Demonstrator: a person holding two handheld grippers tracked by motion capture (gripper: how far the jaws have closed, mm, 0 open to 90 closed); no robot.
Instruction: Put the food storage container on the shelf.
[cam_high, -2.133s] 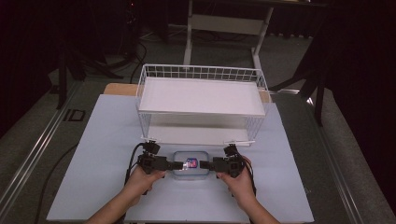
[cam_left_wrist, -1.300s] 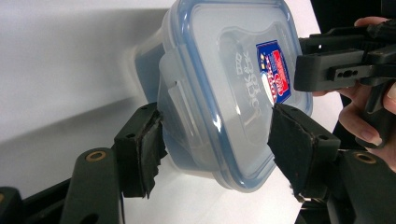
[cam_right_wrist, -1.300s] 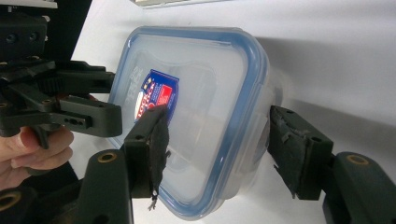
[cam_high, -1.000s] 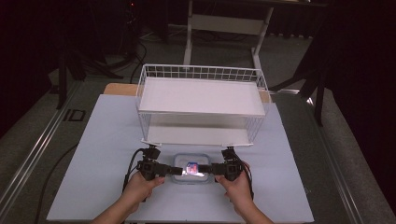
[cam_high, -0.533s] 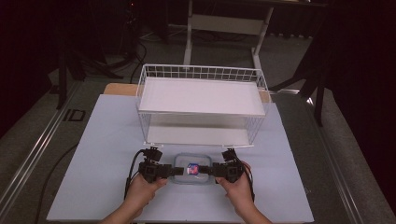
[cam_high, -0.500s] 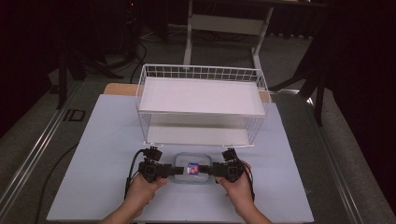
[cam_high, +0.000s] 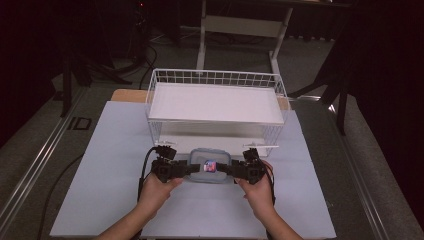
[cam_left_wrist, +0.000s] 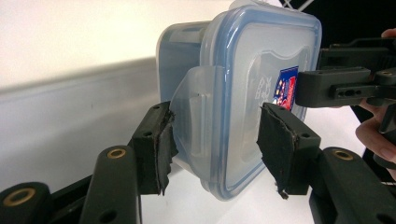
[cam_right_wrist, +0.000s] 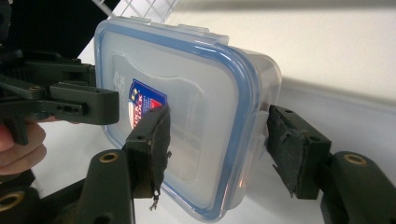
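Both grippers hold one clear rectangular plastic container with blue-rimmed snap lid (cam_high: 210, 166).
Left gripper (cam_left_wrist: 212, 144) and right gripper (cam_right_wrist: 217, 142) clamp opposite ends; uneven pull could slip it out.

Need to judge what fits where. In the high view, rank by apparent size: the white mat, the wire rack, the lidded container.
1. White mat, largest.
2. Wire rack, though it sits farther from the camera.
3. Lidded container, smallest, between both grippers.

lidded box (cam_high: 210, 167), tongs (cam_high: 187, 169) (cam_high: 231, 170) at ends
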